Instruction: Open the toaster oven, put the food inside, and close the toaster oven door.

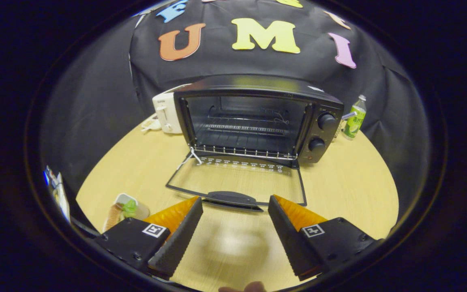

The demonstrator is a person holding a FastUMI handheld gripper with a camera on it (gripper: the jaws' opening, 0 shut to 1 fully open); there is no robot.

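My gripper (235, 207) is spread wide, holding nothing, fingers over bare table (347, 182). Toaster oven (258, 117) at 12 o'clock beyond them, its door (235, 184) folded down flat, handle just ahead of the fingertips. Food (125, 211) lies at 9 o'clock, beside my left finger.

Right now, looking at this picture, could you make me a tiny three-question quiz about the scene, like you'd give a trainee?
1. True or false: the glass door of the black toaster oven lies folded down flat on the round wooden table.
2. Multiple choice: the gripper, with orange-backed fingers, is A) shut on the door handle, B) open with nothing between its fingers, C) shut on food.
3. Fill in: the green plastic bottle stands beside the oven, on the side of its two black ____.

Key: 1 true. 2 B. 3 knobs.
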